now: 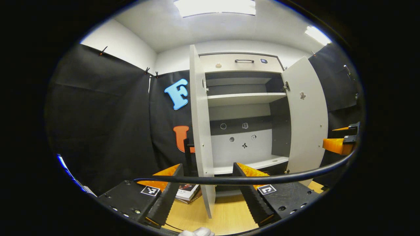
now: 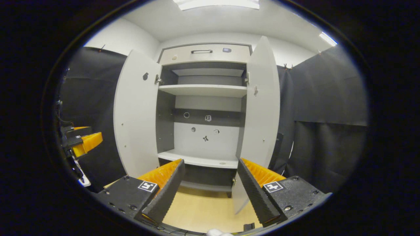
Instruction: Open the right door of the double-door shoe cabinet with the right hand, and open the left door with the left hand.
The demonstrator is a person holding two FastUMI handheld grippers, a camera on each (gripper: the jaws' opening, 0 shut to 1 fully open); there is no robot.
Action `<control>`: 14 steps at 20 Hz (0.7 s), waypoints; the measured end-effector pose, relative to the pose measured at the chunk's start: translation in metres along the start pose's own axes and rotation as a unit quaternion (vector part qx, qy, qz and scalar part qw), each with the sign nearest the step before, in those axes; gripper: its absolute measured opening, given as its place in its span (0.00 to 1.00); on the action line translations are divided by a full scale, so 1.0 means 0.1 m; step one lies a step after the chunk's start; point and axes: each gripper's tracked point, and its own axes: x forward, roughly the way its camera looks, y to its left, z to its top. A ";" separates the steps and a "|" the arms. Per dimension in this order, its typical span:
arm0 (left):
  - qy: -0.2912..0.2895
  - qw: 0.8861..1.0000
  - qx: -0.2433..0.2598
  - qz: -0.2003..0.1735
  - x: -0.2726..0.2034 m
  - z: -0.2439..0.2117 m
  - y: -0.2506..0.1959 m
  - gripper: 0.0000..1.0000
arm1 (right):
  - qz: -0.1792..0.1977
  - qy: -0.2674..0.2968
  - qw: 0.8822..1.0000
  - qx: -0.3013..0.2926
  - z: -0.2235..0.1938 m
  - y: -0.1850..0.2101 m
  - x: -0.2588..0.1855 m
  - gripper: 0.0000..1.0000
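The shoe cabinet point(image 1: 244, 96) stands ahead with both doors swung open. In the left gripper view the left door point(image 1: 199, 114) is seen edge-on, and its free edge stands between the wide-apart fingers of my left gripper point(image 1: 207, 165), which is open. The right door point(image 1: 306, 121) hangs open at the right. In the right gripper view my right gripper point(image 2: 210, 161) is open in front of the cabinet's inside point(image 2: 205, 90). The right door point(image 2: 262, 108) stands just beside its right finger point(image 2: 254, 193). The left door point(image 2: 136, 114) is open too.
Each gripper shows at the other's side: the right gripper point(image 1: 341, 141) and the left gripper point(image 2: 82, 142). A black cable point(image 1: 262, 179) crosses the left gripper view. Books point(image 1: 187, 191) lie on the wooden floor point(image 1: 229, 216) left of the cabinet. Black cloth walls close both sides.
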 end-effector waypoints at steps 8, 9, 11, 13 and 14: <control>-0.006 1.000 -0.010 0.011 -0.10 0.12 -0.02 0.92 | -0.044 -0.005 0.999 0.010 0.03 -0.33 -0.15 1.00; -0.005 1.000 -0.008 0.013 -0.10 0.12 0.00 0.93 | -0.045 -0.005 0.999 0.010 0.04 -0.34 -0.15 1.00; -0.008 1.000 -0.008 0.010 -0.08 0.14 -0.03 0.92 | -0.046 -0.005 0.999 0.010 0.05 -0.34 -0.14 1.00; -0.012 1.000 -0.009 0.007 -0.06 0.18 -0.07 0.92 | -0.047 -0.006 0.999 0.013 0.07 -0.34 -0.12 1.00; -0.012 1.000 -0.009 0.005 -0.06 0.18 -0.07 0.92 | -0.046 -0.007 0.999 0.014 0.07 -0.34 -0.12 1.00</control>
